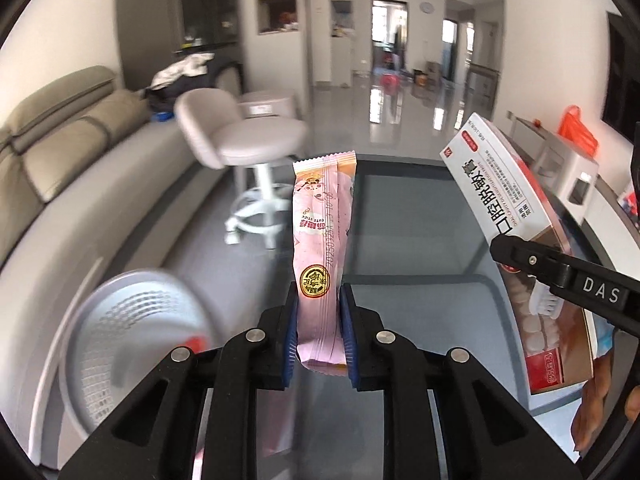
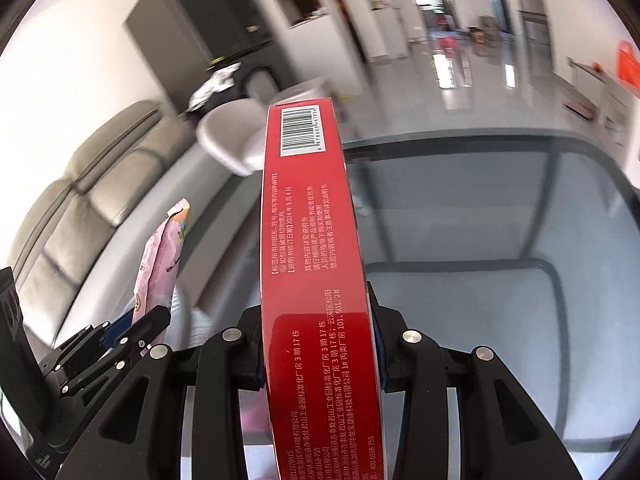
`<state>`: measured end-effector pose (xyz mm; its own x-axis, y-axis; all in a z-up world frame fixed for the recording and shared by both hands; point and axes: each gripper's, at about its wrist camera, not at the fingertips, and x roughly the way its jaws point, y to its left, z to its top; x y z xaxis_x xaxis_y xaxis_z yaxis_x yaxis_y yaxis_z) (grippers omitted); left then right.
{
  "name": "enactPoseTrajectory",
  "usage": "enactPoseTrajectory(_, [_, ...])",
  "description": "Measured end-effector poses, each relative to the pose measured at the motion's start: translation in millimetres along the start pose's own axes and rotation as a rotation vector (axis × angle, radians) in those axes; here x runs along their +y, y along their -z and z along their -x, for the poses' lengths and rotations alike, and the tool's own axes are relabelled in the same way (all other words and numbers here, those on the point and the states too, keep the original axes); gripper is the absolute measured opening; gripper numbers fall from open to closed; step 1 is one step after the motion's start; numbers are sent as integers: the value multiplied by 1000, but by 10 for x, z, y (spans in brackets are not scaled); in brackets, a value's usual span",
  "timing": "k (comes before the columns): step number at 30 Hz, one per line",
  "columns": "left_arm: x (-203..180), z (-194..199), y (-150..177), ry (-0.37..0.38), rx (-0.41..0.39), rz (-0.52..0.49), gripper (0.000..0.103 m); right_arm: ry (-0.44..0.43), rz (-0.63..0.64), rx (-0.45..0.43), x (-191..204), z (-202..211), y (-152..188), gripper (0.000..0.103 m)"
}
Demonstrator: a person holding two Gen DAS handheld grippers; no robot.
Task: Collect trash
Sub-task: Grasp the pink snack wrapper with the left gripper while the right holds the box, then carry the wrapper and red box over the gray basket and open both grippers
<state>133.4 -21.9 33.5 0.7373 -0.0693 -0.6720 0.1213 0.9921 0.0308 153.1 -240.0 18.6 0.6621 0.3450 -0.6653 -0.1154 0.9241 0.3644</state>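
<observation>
My left gripper (image 1: 319, 312) is shut on a pink snack wrapper (image 1: 322, 240) and holds it upright above the glass table (image 1: 420, 240). My right gripper (image 2: 316, 320) is shut on a red and white toothpaste box (image 2: 308, 240), held on edge above the table. The box (image 1: 516, 216) also shows at the right of the left wrist view, with a finger (image 1: 560, 272) of the right gripper on it. The wrapper (image 2: 160, 272) and the left gripper (image 2: 132, 330) show at the left of the right wrist view. A white mesh trash bin (image 1: 120, 340) stands low on the left, beside the table.
A grey sofa (image 1: 60, 152) runs along the left wall. A white swivel stool (image 1: 248, 148) stands past the table's far left corner. A white appliance (image 1: 568, 176) and an orange bag (image 1: 578, 128) sit at the right. The tiled floor (image 1: 380, 120) stretches beyond.
</observation>
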Motion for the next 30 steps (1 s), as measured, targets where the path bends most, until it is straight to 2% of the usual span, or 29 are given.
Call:
enactPoseTrajectory(7, [837,306,291,-157,-16,63,20,-127,102,51,950,-319,103,37])
enactPoseTrajectory(13, [1440,367,499,-209,20,168,20,-209,173,121,1629,-671,209,37])
enactPoseTrajectory(16, [1651,351,632,-237,43,187,20,-234,215,175,1918,-859,326,37])
enactPoseTrajectory(23, [2039,192,840,-293,97,196,20,-248,300,290,2323,-1187,577,37])
enactPoseTrajectory(30, [2170,144,864,-281,104,231,22,-249,329,338,2481,-1336,676,37])
